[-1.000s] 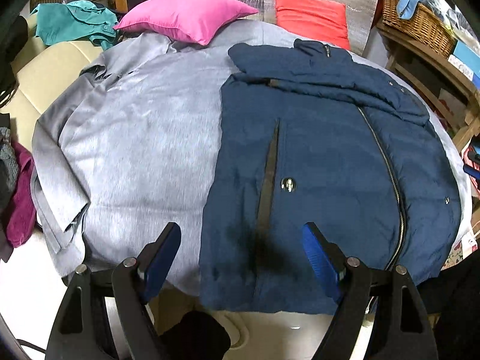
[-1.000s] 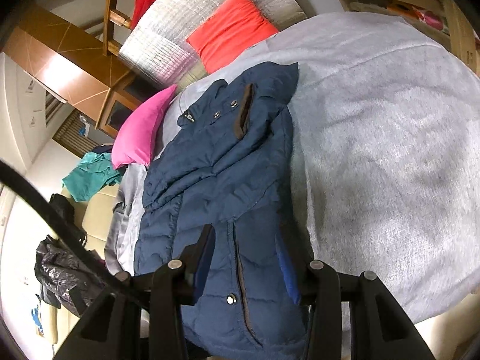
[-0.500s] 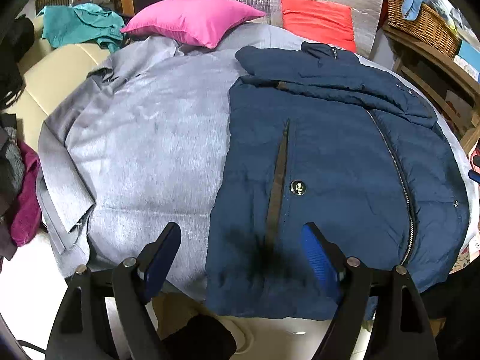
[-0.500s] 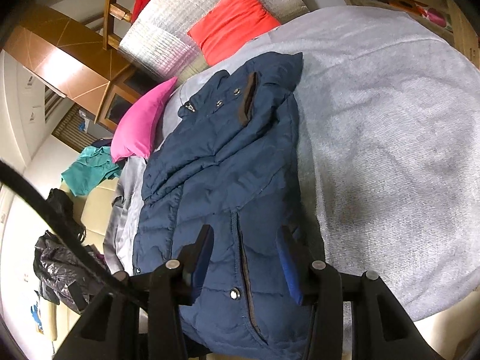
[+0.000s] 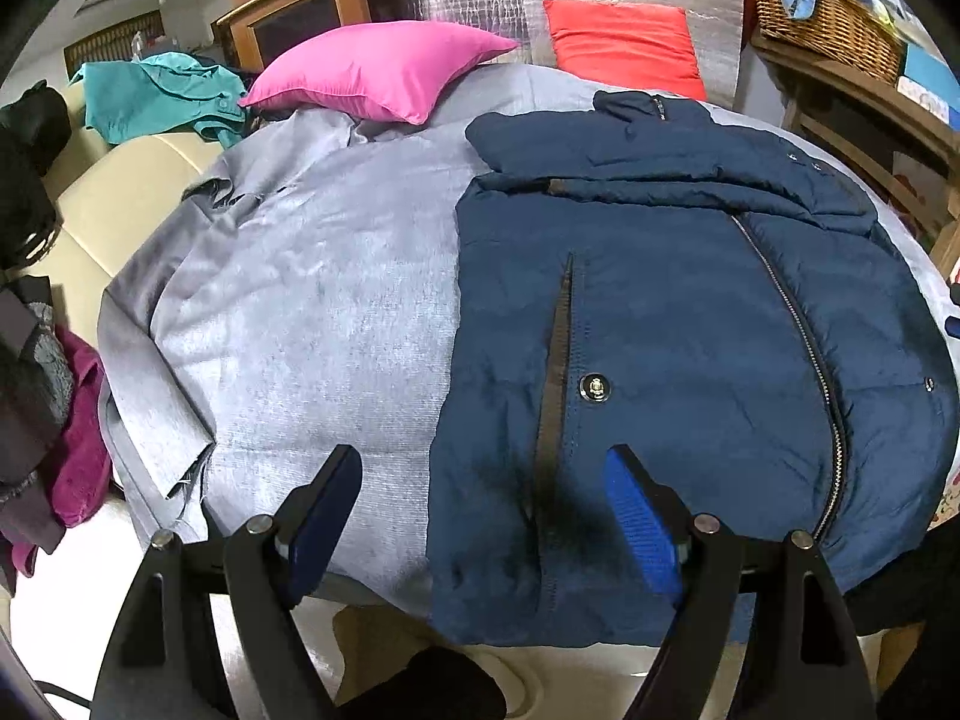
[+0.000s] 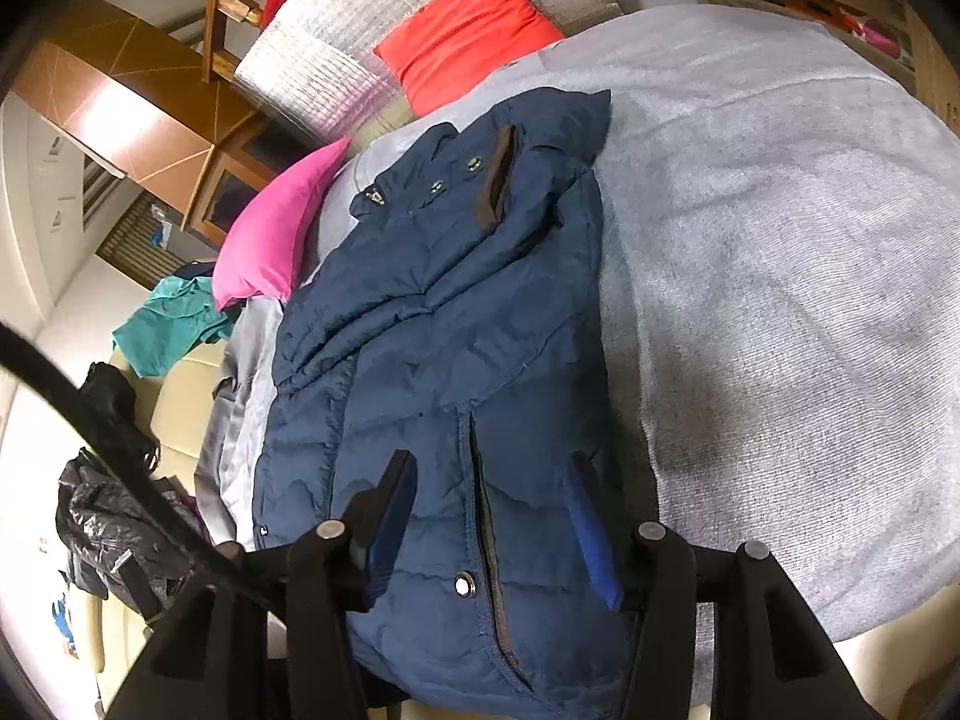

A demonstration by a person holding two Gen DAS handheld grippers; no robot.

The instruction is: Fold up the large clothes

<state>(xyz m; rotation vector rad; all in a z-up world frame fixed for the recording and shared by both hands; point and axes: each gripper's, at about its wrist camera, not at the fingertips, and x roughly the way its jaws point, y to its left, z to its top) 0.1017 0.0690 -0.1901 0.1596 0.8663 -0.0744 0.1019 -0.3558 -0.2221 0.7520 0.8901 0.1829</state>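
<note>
A navy padded jacket (image 5: 690, 324) lies flat on a grey cloth-covered table (image 5: 312, 312), zip closed, collar at the far end and one sleeve folded across the chest. It also shows in the right wrist view (image 6: 456, 348). My left gripper (image 5: 480, 516) is open, hovering above the jacket's near hem by the pocket slit. My right gripper (image 6: 486, 540) is open, its fingers straddling the hem on either side of the pocket slit and a snap button (image 6: 463, 585).
A pink cushion (image 5: 378, 69) and a red cushion (image 5: 624, 45) sit at the table's far edge. A cream sofa (image 5: 114, 204) with a teal garment (image 5: 156, 96) is left. A wicker basket (image 5: 828, 12) on wooden shelves is right. Dark clothes (image 6: 108, 516) hang left.
Both grippers have drawn back and risen slightly, so the jacket sits a little farther off in both views. The jacket has not moved. Both grippers stayed open.
</note>
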